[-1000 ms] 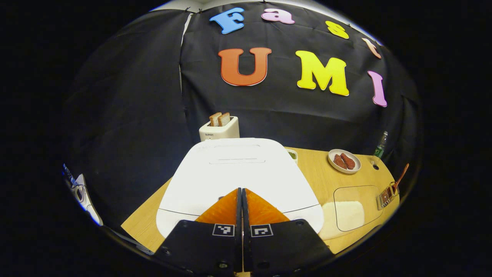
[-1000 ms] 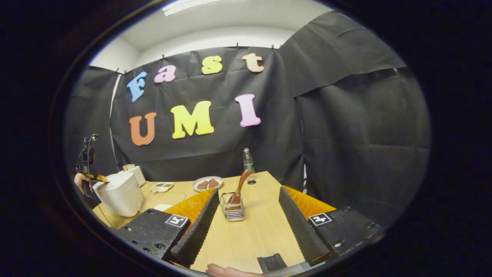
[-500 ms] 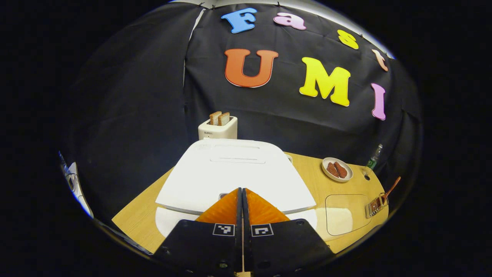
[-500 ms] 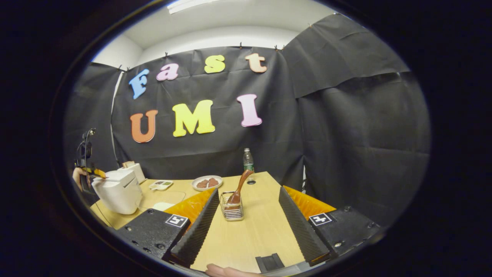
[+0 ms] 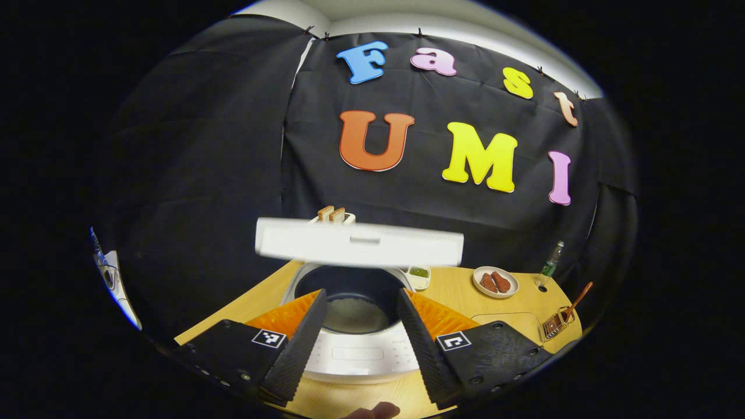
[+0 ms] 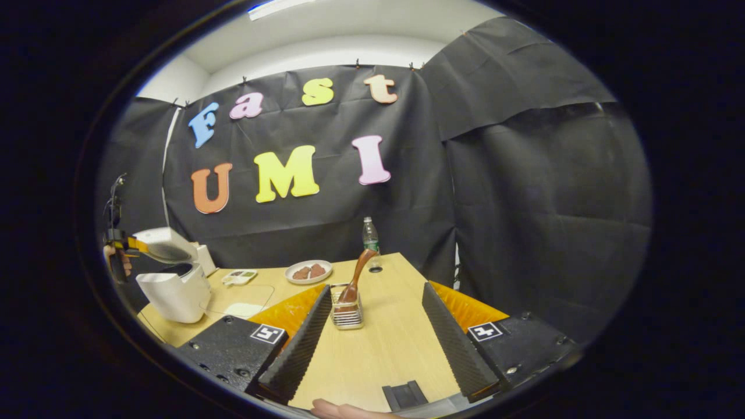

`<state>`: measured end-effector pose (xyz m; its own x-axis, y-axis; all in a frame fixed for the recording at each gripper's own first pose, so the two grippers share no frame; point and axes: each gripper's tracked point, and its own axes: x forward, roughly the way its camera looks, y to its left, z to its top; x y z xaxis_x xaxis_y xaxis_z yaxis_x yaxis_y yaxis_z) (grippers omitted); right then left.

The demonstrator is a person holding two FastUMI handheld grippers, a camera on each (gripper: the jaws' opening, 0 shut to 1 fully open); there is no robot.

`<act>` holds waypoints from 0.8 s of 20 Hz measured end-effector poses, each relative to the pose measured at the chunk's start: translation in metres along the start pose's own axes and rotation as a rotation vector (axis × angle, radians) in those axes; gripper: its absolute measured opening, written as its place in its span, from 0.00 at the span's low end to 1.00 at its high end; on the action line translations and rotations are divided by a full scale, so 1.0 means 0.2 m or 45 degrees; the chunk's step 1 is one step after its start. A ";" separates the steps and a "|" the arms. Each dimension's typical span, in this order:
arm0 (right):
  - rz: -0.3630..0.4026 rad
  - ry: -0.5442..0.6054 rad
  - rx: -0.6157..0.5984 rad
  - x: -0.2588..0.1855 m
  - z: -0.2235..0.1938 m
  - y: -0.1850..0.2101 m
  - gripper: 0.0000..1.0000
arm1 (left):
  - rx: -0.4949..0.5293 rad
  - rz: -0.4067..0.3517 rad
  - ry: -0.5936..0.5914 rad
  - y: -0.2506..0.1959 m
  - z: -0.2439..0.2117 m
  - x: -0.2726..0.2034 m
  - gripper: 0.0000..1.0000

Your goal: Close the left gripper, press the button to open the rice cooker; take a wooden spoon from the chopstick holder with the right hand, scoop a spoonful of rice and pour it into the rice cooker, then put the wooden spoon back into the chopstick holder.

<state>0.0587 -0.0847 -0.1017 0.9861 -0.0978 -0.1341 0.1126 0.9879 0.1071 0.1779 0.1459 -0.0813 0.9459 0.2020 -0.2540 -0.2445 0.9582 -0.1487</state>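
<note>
The white rice cooker (image 5: 355, 355) stands open just ahead of my left gripper (image 5: 361, 297), its lid (image 5: 358, 244) swung up and blurred, its dark inner pot (image 5: 349, 305) showing. The left gripper is open and holds nothing, its fingers on either side of the pot. In the right gripper view the cooker (image 6: 174, 288) sits at the far left with the left gripper (image 6: 125, 247) beside its raised lid. My right gripper (image 6: 375, 291) is open above the table, short of the wire chopstick holder (image 6: 346, 311), from which the wooden spoon (image 6: 355, 276) leans up.
A clear box with white rice (image 6: 238, 302) lies between cooker and holder. A plate of reddish pieces (image 6: 308, 272), a bottle (image 6: 368, 234), a small dish (image 6: 238, 274) and a toaster with bread (image 5: 333, 215) line the table's far side.
The cooker's lid has sprung up from closed. My left gripper has opened and tilted upward away from the cooker's front. The right gripper has barely moved.
</note>
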 end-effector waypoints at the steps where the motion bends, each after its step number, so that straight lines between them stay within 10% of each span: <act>1: 0.003 0.013 0.006 0.01 -0.01 0.01 0.95 | 0.009 0.000 -0.018 -0.01 0.00 -0.03 0.96; 16: 0.155 0.071 0.081 0.72 -0.24 0.20 0.99 | 0.040 -0.152 -0.276 -0.32 -0.23 -0.71 0.94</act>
<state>0.1986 -0.0531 -0.1633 0.9849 0.0311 -0.1705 0.0015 0.9822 0.1879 0.0487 0.0465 -0.0789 0.9922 0.1222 -0.0251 -0.1245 0.9830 -0.1348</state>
